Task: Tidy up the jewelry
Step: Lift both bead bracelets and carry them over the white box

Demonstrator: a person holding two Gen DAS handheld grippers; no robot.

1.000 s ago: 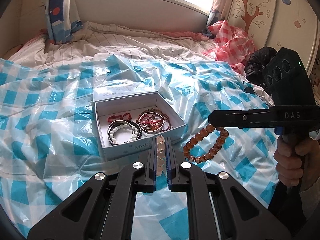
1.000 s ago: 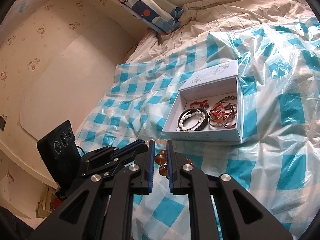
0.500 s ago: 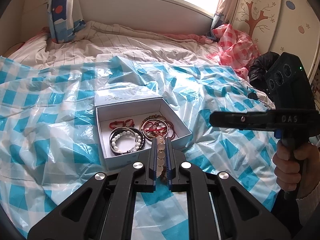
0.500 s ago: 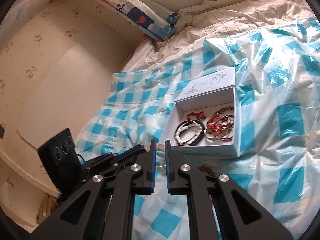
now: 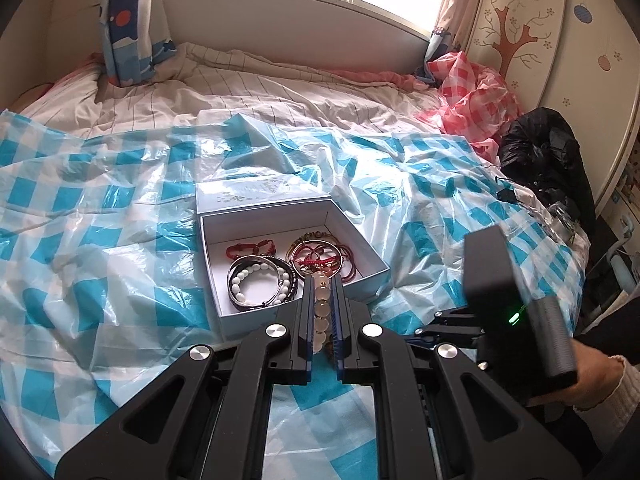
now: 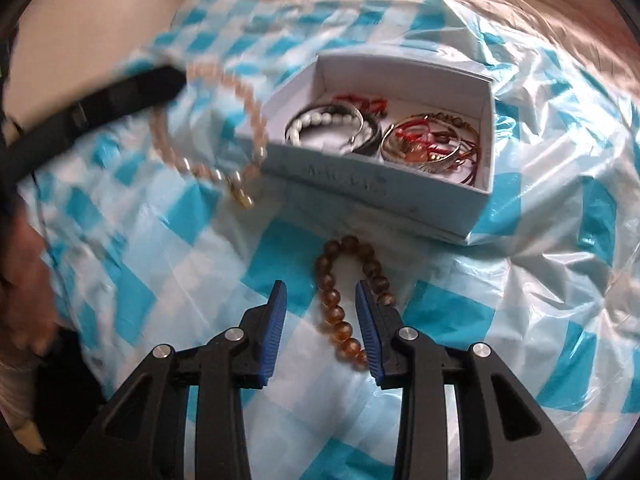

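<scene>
An open white jewelry box [image 5: 372, 278] [image 6: 360, 184] sits on the blue-checked plastic sheet and holds several bracelets. My left gripper [image 5: 322, 284] is shut on a pale pink bead bracelet [image 5: 320, 312], held just short of the box's front edge. In the right wrist view that bracelet [image 6: 212, 136] hangs from the left gripper's tip left of the box. My right gripper [image 6: 320, 296] is open and points down at a brown bead bracelet [image 6: 340, 300] that lies on the sheet in front of the box, partly between the fingers.
The plastic sheet [image 5: 100, 220] covers a rumpled bed. A pillow [image 5: 128, 28] leans at the headboard. A red-checked bag [image 5: 472, 96] and a black bag [image 5: 544, 156] lie at the right. The right gripper's body [image 5: 500, 300] is close on my right.
My right gripper let go of the brown bracelet, which now lies on the sheet, then opened and tipped down over it. The left gripper came a little closer to the box.
</scene>
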